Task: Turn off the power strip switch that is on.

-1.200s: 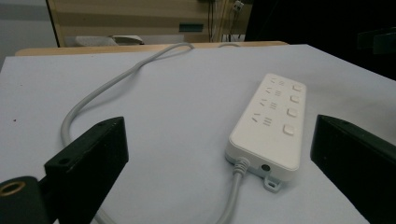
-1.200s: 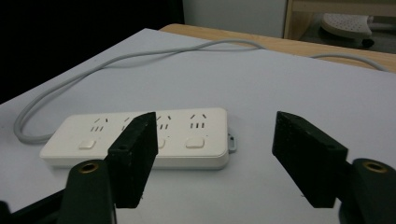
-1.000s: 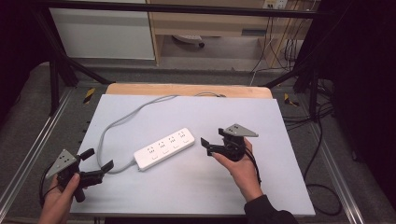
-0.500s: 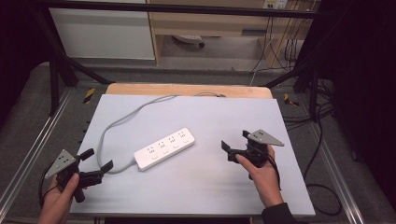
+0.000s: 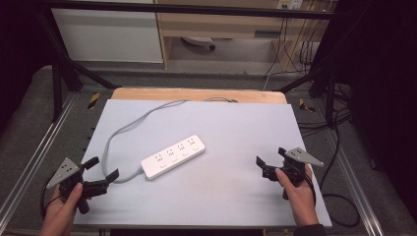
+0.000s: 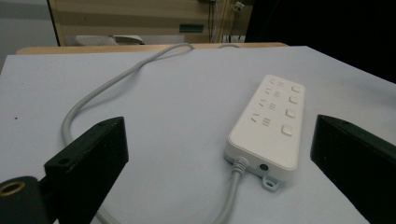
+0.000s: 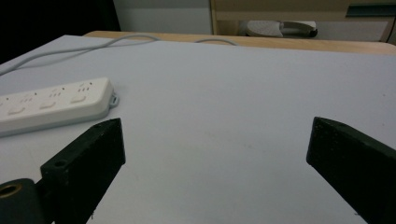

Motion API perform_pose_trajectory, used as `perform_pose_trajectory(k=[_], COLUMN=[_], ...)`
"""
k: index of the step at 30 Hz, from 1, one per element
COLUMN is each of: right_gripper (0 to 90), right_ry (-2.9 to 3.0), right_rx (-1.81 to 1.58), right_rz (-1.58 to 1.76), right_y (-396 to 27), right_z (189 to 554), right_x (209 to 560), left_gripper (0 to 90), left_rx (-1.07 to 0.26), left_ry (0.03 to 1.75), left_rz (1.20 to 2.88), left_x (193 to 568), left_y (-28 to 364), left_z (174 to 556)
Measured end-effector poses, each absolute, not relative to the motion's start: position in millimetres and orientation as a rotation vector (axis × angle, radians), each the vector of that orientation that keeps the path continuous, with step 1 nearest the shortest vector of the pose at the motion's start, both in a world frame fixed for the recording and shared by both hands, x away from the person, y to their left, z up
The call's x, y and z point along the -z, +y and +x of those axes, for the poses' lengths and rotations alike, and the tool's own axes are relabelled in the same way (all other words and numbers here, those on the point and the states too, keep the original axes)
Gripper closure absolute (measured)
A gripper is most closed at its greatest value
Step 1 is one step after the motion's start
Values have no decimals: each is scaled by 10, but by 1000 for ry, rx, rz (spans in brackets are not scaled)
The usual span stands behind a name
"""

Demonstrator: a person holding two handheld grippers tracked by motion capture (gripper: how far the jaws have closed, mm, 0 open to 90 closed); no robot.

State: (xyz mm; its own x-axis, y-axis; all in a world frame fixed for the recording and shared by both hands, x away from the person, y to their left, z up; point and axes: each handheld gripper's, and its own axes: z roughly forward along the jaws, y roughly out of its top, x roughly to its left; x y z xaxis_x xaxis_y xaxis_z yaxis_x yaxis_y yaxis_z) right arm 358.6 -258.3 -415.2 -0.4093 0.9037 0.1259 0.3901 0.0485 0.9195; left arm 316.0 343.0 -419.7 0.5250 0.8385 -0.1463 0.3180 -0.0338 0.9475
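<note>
While the white power strip (image 5: 173,157) lies flat and slantwise near the middle of the desk (image 5: 236,128), its grey cord (image 5: 129,129) loops off its near end toward the left edge and then runs to the far edge. Near the front left corner, the left claw (image 5: 101,169) points at the strip, jaws apart and empty. Near the right edge, well apart from the strip, the right claw (image 5: 269,159) has just been opening its jaws, nothing between them.

power strip cable (image 5: 147,116) plug end hidden past table's far edge, socket markings too small
</note>
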Motion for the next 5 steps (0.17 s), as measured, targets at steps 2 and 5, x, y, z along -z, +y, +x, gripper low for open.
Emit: perform_pose_trajectory(k=[2,5], right_gripper=[54,57], right_ry=[1841,1878], right_rx=[-1317,-1269], right_rz=[1303,1311], right_y=[-2625,-2636], right_z=[3573,3584], right_x=[4195,4290], left_gripper=[43,43], left_rx=[-556,-556], left_ry=[1011,1008], left_rz=[1606,1606], left_x=[4200,4202], left_y=[3431,3425], left_z=[3158,3163])
